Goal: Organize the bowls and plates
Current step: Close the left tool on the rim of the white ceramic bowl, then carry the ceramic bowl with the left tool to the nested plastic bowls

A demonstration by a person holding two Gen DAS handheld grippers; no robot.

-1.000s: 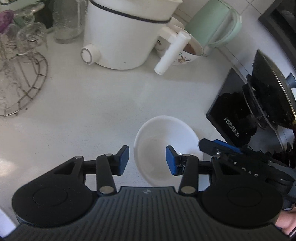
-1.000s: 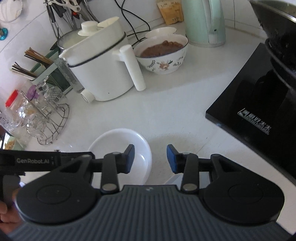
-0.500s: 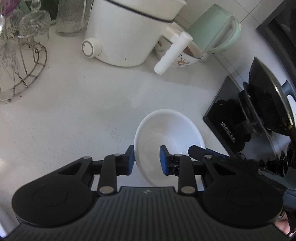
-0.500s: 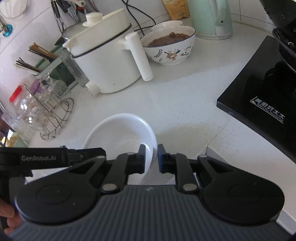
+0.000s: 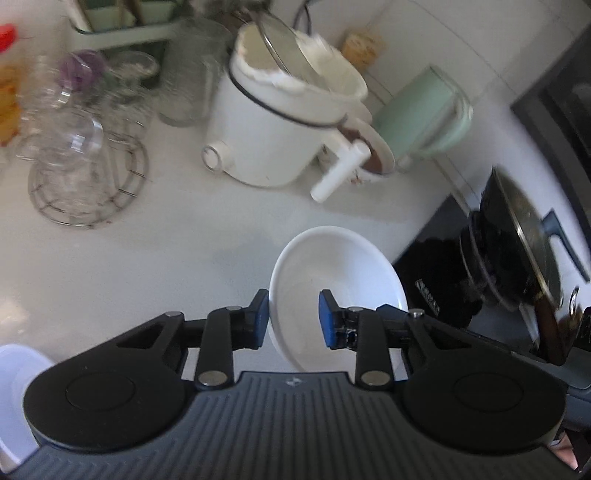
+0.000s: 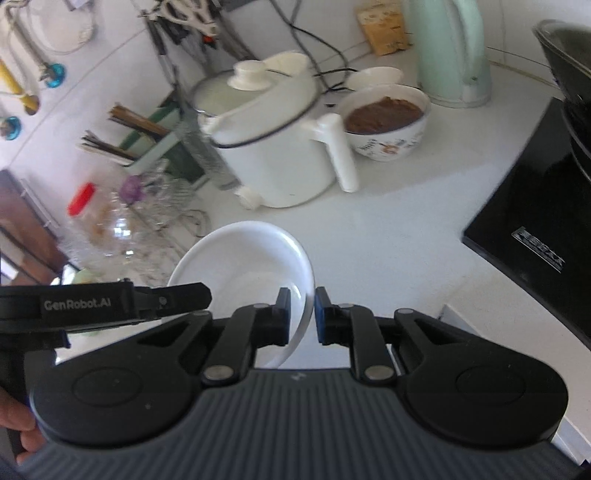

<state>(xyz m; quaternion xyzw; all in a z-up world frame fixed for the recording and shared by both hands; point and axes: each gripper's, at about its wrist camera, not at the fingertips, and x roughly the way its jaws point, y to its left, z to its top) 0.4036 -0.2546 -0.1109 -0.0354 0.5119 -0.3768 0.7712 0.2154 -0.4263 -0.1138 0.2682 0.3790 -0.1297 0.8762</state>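
we hold the white bowl (image 5: 334,273) above the bench (image 5: 166,240), left tool (image 5: 293,319) and right tool (image 6: 302,315) each clamped on its rim.

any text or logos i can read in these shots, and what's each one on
"GenRobot.AI": white lettering on the side of the left gripper, seen in the right wrist view.
White logo and characters on the black cooktop: too blurred to read in either view.
Printing on the tan packet against the wall: too small and blurred to read.
Small emblem on the right gripper body: a mark, no legible words.
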